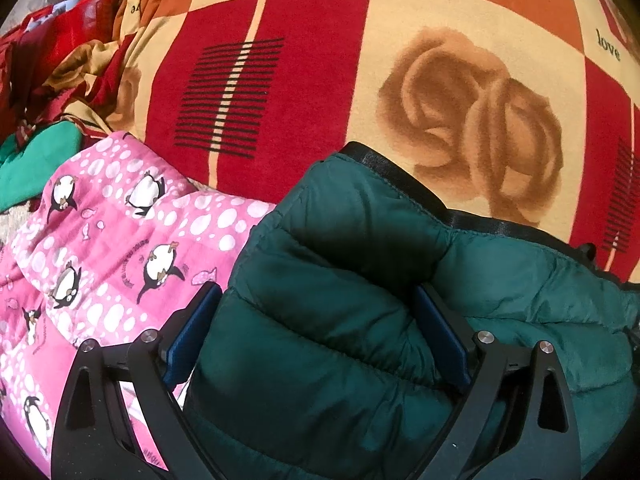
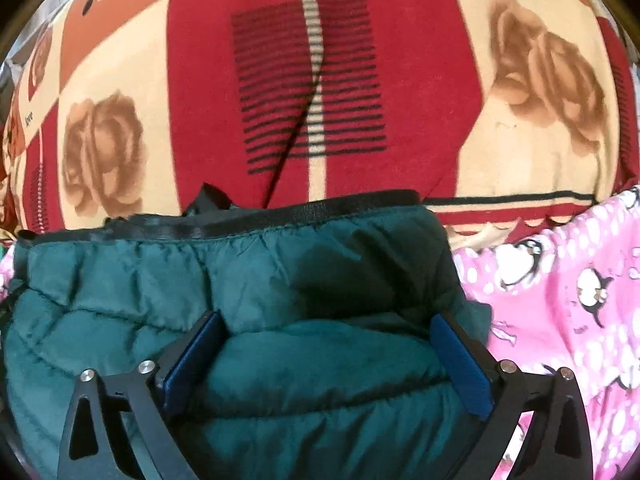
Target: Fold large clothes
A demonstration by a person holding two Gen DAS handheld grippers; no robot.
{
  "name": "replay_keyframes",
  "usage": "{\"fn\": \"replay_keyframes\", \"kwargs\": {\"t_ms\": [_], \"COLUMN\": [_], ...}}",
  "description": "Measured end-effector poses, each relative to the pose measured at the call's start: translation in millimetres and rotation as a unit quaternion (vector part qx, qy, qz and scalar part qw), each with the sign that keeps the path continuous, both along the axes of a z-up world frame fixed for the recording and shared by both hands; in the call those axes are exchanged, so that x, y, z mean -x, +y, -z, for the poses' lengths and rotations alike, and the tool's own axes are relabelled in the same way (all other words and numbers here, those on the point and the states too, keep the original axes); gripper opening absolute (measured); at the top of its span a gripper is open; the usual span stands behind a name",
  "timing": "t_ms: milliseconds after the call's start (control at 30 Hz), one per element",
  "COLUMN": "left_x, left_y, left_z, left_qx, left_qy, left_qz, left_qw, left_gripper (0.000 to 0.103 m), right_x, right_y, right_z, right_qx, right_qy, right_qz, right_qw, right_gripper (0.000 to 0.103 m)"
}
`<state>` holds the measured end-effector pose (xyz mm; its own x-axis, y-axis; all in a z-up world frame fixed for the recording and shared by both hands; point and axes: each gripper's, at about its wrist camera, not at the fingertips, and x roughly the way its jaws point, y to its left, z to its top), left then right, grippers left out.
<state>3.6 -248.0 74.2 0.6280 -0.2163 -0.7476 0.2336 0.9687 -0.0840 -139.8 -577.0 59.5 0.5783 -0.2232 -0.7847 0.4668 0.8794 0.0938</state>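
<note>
A dark green quilted puffer jacket [image 1: 360, 280] with a black trimmed edge lies on the bed, its hem towards the far side. My left gripper [image 1: 316, 320] is open, and a thick roll of the jacket fills the space between its blue pads [image 1: 192, 336]. In the right wrist view the same jacket [image 2: 160, 280] spreads across the lower frame. My right gripper [image 2: 326, 354] is open too, its fingers [image 2: 464, 364] standing on either side of a puffed fold. The pads touch the fabric at the sides.
A pink penguin-print quilted garment [image 1: 120, 248] lies under and beside the jacket, also visible [image 2: 568, 300] on the right. A red, orange and cream blanket [image 1: 320, 60] with roses covers the bed. Crumpled red and green cloth [image 1: 48, 80] is piled at the far left.
</note>
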Motion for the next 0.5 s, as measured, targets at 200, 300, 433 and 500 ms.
{"fn": "replay_keyframes", "kwargs": {"t_ms": [200, 300, 433, 500], "left_x": [22.5, 40.4, 54.3, 55.5], "left_y": [20.4, 30.0, 43.4, 47.8], "left_z": [-20.3, -24.6, -16.8, -9.6], "left_qx": [0.020, 0.018, 0.035, 0.051], "left_qy": [0.001, -0.003, 0.019, 0.041], "left_qz": [0.014, 0.029, 0.042, 0.049], "left_qw": [0.9997, 0.9994, 0.9983, 0.9967], "left_gripper": [0.095, 0.095, 0.095, 0.095], "right_x": [41.1, 56.3, 57.3, 66.4], "right_y": [19.4, 25.1, 19.7, 15.1], "right_z": [-25.0, -20.9, 6.8, 4.7], "right_qx": [-0.019, -0.014, -0.029, -0.032], "right_qy": [-0.031, -0.025, 0.012, 0.007], "right_qz": [-0.020, -0.022, -0.016, -0.014], "right_qw": [0.999, 0.999, 0.999, 0.999], "right_gripper": [0.102, 0.102, 0.103, 0.102]}}
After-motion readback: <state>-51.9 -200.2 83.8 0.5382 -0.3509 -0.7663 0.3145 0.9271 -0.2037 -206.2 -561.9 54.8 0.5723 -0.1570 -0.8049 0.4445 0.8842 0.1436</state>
